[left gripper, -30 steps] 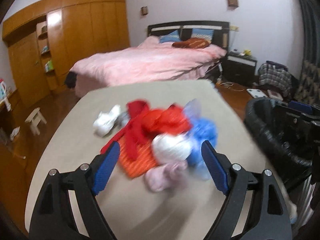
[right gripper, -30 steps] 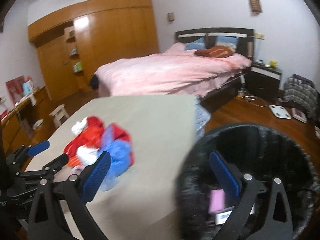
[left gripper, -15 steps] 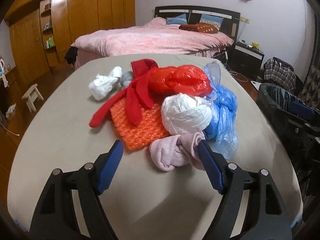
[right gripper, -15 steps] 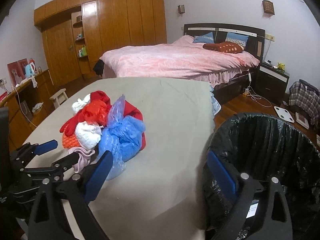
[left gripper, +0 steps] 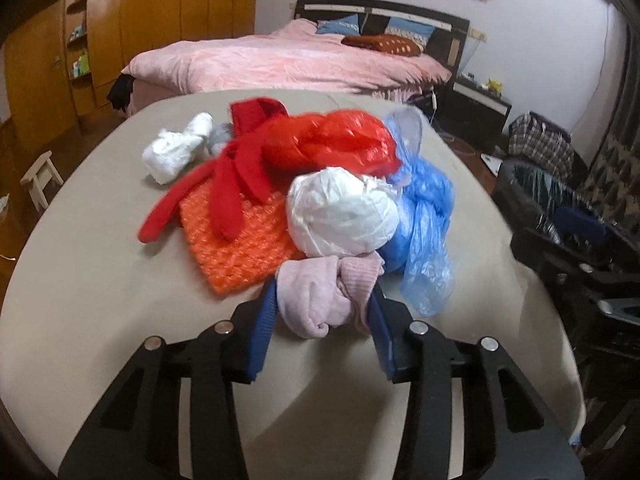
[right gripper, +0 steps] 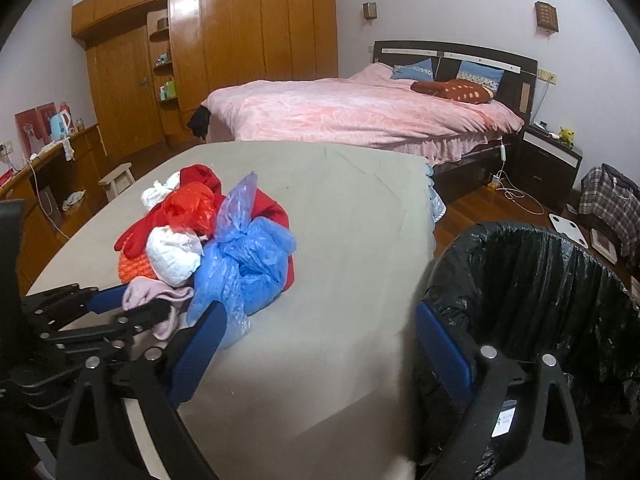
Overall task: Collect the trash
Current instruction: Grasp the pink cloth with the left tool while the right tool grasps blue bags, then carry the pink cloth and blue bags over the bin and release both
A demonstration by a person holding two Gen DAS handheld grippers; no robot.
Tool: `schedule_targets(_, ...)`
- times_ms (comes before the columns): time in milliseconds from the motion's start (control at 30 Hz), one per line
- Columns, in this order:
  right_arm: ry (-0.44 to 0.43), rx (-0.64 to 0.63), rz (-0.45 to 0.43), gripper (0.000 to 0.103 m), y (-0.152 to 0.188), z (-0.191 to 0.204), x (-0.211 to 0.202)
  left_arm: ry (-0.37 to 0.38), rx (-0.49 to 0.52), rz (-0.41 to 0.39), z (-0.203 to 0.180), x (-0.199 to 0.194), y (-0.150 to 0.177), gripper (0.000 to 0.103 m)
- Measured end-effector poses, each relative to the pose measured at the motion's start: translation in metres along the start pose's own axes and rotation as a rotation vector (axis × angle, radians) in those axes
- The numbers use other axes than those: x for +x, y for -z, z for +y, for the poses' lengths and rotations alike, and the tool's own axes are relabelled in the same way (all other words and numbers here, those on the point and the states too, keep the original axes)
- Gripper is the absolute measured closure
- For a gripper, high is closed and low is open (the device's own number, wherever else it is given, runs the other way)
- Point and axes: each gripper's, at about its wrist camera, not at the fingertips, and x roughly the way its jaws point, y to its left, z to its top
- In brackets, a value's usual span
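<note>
A heap lies on the beige table [left gripper: 100,300]: a pink sock [left gripper: 324,292], a white plastic ball [left gripper: 344,216], a blue plastic bag [left gripper: 428,232], a red plastic bag [left gripper: 336,144], red cloth [left gripper: 236,184], an orange knit piece [left gripper: 236,248] and a white wad [left gripper: 176,148]. My left gripper [left gripper: 322,320] is shut on the pink sock, also seen in the right wrist view [right gripper: 152,292]. My right gripper [right gripper: 320,344] is open and empty, over the table edge beside the black-lined trash bin [right gripper: 540,292].
A pink bed [right gripper: 352,112] stands behind the table, with a wooden wardrobe [right gripper: 224,52] to its left and a dark nightstand [right gripper: 548,160] to its right. A small stool [left gripper: 40,176] stands on the floor at left. The bin also shows at right [left gripper: 560,208].
My left gripper moved forward to the heap and closed on the pink sock. My right gripper moved slightly; its jaws stayed open.
</note>
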Motion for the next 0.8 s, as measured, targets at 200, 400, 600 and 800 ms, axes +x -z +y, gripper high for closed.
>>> schedule_targets(200,-0.029,-0.004,0.012,0.011,-0.007,0.012,0.01,-0.019,0.023,-0.081,0.002,-0.032,-0.007,0.061)
schedule_targets(400,-0.061,-0.009,0.047,0.012,-0.012,0.031,0.033,-0.064,0.012,-0.134,0.016,-0.053,-0.011,0.061)
schedule_targets(600,-0.073,-0.045,0.116,0.023,-0.014,0.048,0.059,-0.102,-0.03,-0.137,0.037,-0.051,-0.015,0.061)
schedule_targets(800,-0.14,-0.05,0.18,0.045,-0.008,0.05,0.068,-0.104,-0.032,-0.145,0.039,-0.051,-0.021,0.061)
